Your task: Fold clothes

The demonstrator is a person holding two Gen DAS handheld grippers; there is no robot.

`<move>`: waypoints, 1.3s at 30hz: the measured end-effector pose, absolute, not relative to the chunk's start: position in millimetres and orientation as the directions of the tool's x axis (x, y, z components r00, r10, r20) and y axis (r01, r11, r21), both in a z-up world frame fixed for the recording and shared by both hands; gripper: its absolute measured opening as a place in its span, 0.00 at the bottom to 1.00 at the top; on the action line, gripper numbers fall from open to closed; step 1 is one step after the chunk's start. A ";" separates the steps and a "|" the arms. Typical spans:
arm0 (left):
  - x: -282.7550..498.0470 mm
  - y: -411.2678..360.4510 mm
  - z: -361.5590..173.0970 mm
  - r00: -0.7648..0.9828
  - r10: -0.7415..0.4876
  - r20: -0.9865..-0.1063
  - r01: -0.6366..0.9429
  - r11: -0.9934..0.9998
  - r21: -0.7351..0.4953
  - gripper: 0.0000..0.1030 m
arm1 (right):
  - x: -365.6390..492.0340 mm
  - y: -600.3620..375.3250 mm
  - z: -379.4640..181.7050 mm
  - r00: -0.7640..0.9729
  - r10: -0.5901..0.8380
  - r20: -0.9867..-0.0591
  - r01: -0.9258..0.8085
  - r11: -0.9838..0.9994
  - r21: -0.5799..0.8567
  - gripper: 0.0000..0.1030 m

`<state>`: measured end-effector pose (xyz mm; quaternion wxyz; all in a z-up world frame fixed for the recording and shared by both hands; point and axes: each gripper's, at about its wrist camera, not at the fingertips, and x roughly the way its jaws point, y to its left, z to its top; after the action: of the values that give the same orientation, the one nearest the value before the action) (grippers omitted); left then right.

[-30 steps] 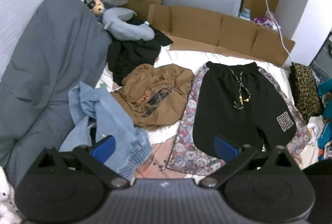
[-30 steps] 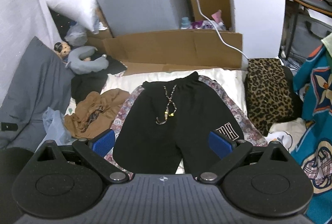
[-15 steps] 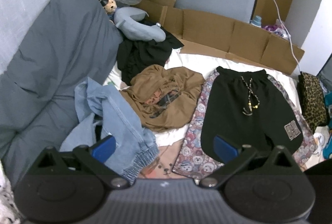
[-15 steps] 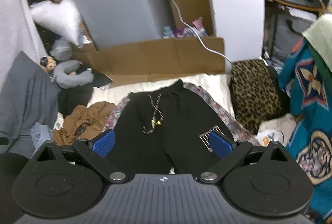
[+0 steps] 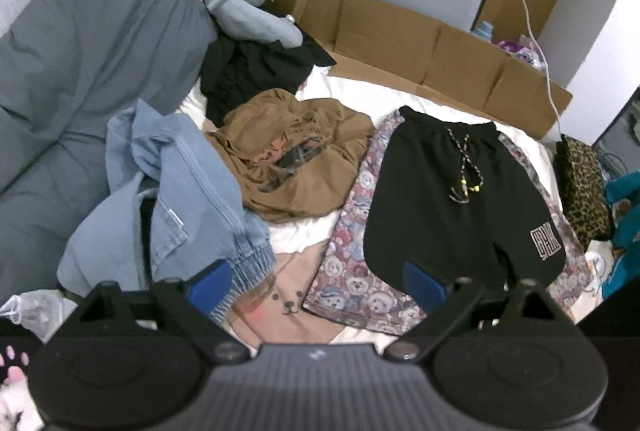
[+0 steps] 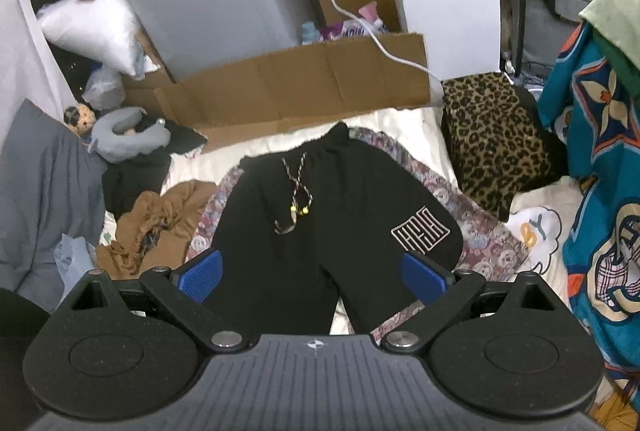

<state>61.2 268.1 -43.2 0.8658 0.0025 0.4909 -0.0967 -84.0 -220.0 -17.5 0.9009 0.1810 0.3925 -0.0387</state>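
1. Two hand-held grippers hover above a cluttered bed (image 5: 400,99); the left hand-held gripper (image 5: 318,285) and the right hand-held gripper (image 6: 316,275) both have their blue pads spread wide apart, holding nothing.
2. Cardboard sheets (image 6: 304,79) line the bed's far edge, a grey pillow (image 5: 80,63) bounds the left, and a leopard-print bag (image 6: 492,135) sits at the right.
3. Black shorts (image 6: 332,231) lie flat on a bear-print cloth (image 5: 356,283), waistband away, drawstring (image 6: 296,199) loose, a logo on one leg.
4. Beside them lie a brown garment (image 5: 296,159) and crumpled denim (image 5: 180,199).
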 end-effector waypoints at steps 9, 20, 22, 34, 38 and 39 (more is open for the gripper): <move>65.9 275.8 -91.6 0.421 -0.128 -0.898 0.113 0.990 -0.087 0.90 | -81.9 -199.2 -60.4 0.644 0.078 -0.761 0.244 0.922 0.301 0.95; 84.7 266.6 -115.9 0.377 -0.113 -0.919 0.106 0.991 -0.078 0.90 | -87.4 -187.3 -102.9 0.571 0.090 -0.816 0.254 0.926 0.280 0.93; 88.2 260.2 -121.3 0.368 -0.083 -0.926 0.109 0.993 -0.046 0.90 | -86.4 -187.8 -107.9 0.563 0.103 -0.820 0.253 0.923 0.290 0.89; 106.2 241.2 -169.4 0.324 -0.148 -0.935 0.144 0.984 -0.106 0.75 | -79.4 -180.2 -147.3 0.525 0.187 -0.830 0.252 0.898 0.361 0.88; 114.3 238.3 -201.6 0.302 -0.149 -0.941 0.158 0.982 -0.105 0.63 | -75.7 -176.2 -168.7 0.499 0.200 -0.844 0.270 0.889 0.370 0.84; 116.9 238.1 -209.7 0.297 -0.145 -0.944 0.155 0.983 -0.102 0.57 | -74.2 -175.0 -173.7 0.494 0.198 -0.847 0.275 0.888 0.369 0.84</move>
<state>116.9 238.1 -209.7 0.8053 0.0044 0.5854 -0.0933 -74.2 -175.0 -173.7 0.8316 0.2356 0.5024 -0.0231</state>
